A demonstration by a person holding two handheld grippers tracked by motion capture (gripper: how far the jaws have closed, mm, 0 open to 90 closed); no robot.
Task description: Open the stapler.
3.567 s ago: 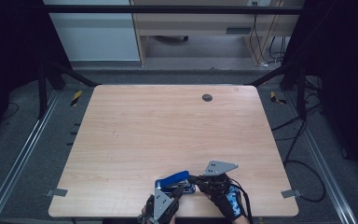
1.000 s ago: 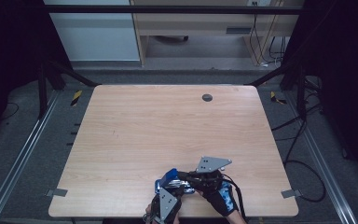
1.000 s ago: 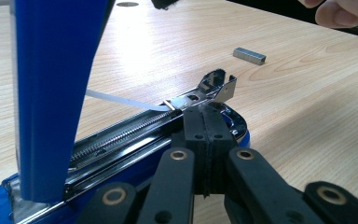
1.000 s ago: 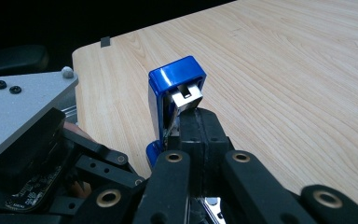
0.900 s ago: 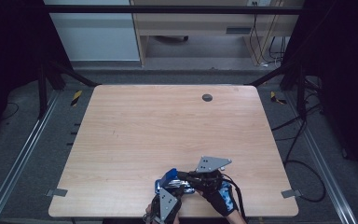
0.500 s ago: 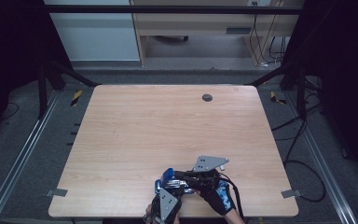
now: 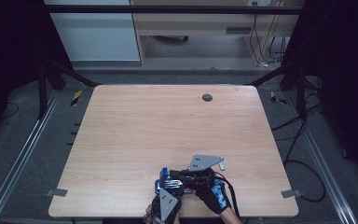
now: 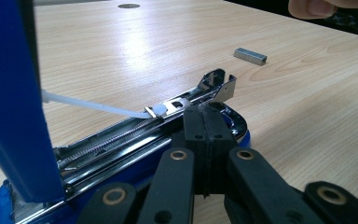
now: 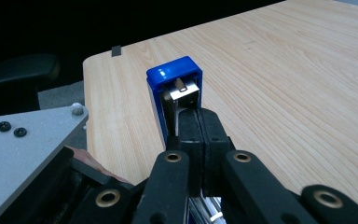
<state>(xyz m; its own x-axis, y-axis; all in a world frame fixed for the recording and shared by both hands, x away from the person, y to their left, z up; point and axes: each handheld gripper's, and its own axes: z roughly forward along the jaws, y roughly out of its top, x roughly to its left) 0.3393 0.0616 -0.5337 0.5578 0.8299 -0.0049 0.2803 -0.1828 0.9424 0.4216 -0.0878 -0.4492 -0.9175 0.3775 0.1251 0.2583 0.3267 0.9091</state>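
Note:
A blue stapler [image 7: 164, 181] lies open near the table's front edge. Its chrome staple rail [image 8: 135, 128] with spring and white pusher is exposed. The blue lid [image 9: 173, 79] stands raised, and it also rises at the left of the left gripper view [image 8: 9, 93]. My left gripper [image 8: 204, 135] is shut against the rim of the stapler's base, and in the high view it sits just in front of the stapler [image 7: 167, 201]. My right gripper [image 9: 198, 128] is shut on the raised lid's edge, reaching in from the right [image 7: 182, 176]. A strip of staples [image 8: 250, 55] lies on the wood beyond.
The wooden table [image 7: 168, 121] has a round dark grommet [image 7: 207, 97] at the back. A fingertip [image 8: 307, 7] shows at the top right of the left gripper view. Cables [image 7: 303, 121] run on the floor right of the table.
The right gripper has shifted a little left toward the stapler. The blue lid, which lay slanted to the right 3.6 s ago, now stands more upright and looks shorter from above.

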